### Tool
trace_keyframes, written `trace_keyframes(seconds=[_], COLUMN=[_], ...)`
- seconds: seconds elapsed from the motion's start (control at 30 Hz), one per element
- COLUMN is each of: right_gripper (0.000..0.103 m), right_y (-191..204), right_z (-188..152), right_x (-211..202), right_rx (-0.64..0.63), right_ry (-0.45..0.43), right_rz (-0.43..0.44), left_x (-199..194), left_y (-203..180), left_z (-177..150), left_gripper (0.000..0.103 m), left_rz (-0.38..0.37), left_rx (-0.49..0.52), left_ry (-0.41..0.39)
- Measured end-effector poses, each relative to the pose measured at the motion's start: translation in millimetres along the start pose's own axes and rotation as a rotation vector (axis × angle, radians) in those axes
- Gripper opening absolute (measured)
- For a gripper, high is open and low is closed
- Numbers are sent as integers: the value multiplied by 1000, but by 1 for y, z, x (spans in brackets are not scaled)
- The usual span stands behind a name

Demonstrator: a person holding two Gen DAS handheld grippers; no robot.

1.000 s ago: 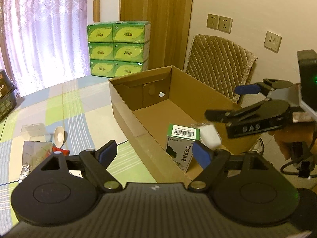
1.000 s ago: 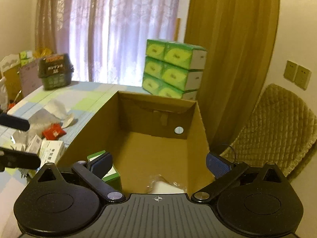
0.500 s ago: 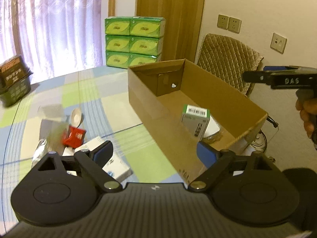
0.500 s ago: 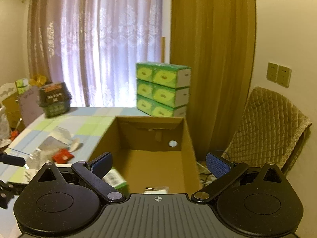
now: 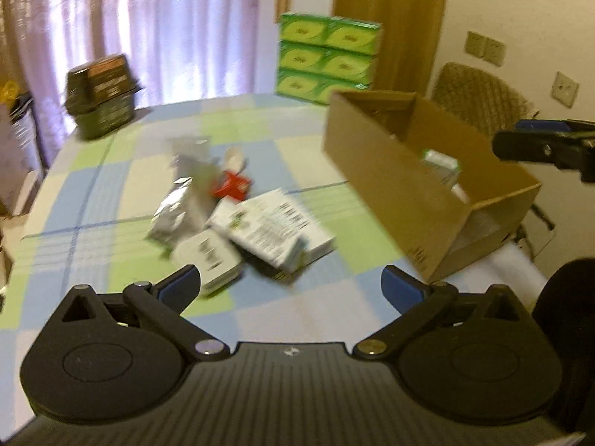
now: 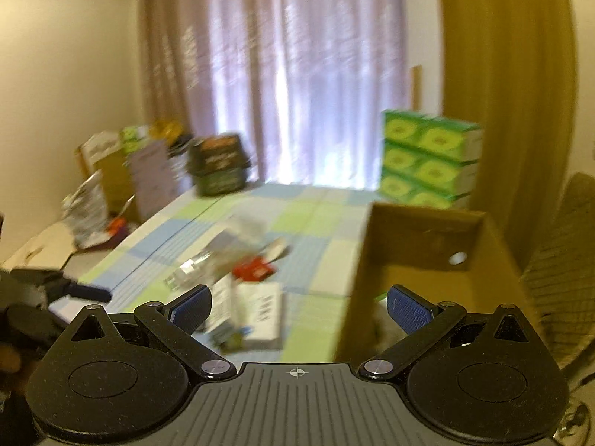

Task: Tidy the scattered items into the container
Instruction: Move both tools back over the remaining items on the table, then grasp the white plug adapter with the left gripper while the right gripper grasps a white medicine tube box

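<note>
1. The left claw (image 5: 291,288) stands wide open with nothing between its blue pads, held above the near part of the worktop (image 5: 111,171), which wears a blue, green and cream checked cloth.
2. The right claw (image 6: 299,306) is likewise spread wide and empty. In the left wrist view it shows as a dark shape at 3 o'clock, above the cardboard box (image 5: 394,182).
3. The cardboard box sits at about 2 o'clock from the left claw, on the right part of the worktop, with its open top up. A green-and-white carton (image 5: 440,163) lies inside it; the rest of its contents are too blurred to name.
4. The scattered items lie in one heap at 12 o'clock from the left claw, left of the box and apart from it:
   - a white printed box (image 5: 275,226) nearest the cardboard box,
   - a small white rounded pack (image 5: 208,256) touching it on the near side,
   - a silver pouch (image 5: 174,212) to the left,
   - a red packet (image 5: 232,186) behind them,
   - a pale spoon-like thing (image 5: 234,158) further back, too blurred to be sure.
5. A dark green basket (image 5: 100,100) stands at the far left corner at 10 o'clock.
6. A stack of green tissue boxes (image 5: 327,59) rises beyond the far edge at 1 o'clock.
</note>
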State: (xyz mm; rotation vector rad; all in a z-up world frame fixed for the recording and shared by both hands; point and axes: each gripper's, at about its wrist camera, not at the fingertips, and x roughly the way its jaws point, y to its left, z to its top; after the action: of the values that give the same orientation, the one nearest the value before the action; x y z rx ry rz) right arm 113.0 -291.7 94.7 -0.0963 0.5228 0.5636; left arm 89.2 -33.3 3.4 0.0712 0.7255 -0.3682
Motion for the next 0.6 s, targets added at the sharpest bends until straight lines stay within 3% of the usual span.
trace_keyframes(seconds=[0.33,0.6], right_gripper=[103,103], right_y=[55,74], right_z=[-25,-40], right_x=[44,95], right_rx=[-138,-276], right_ry=[100,178], right_rz=[69,88], left_x=[6,43], left_y=[45,57], left_z=[-20,-18], left_gripper=[102,101], left_rz=[81,15], left_rx=[100,356], left_ry=[39,62])
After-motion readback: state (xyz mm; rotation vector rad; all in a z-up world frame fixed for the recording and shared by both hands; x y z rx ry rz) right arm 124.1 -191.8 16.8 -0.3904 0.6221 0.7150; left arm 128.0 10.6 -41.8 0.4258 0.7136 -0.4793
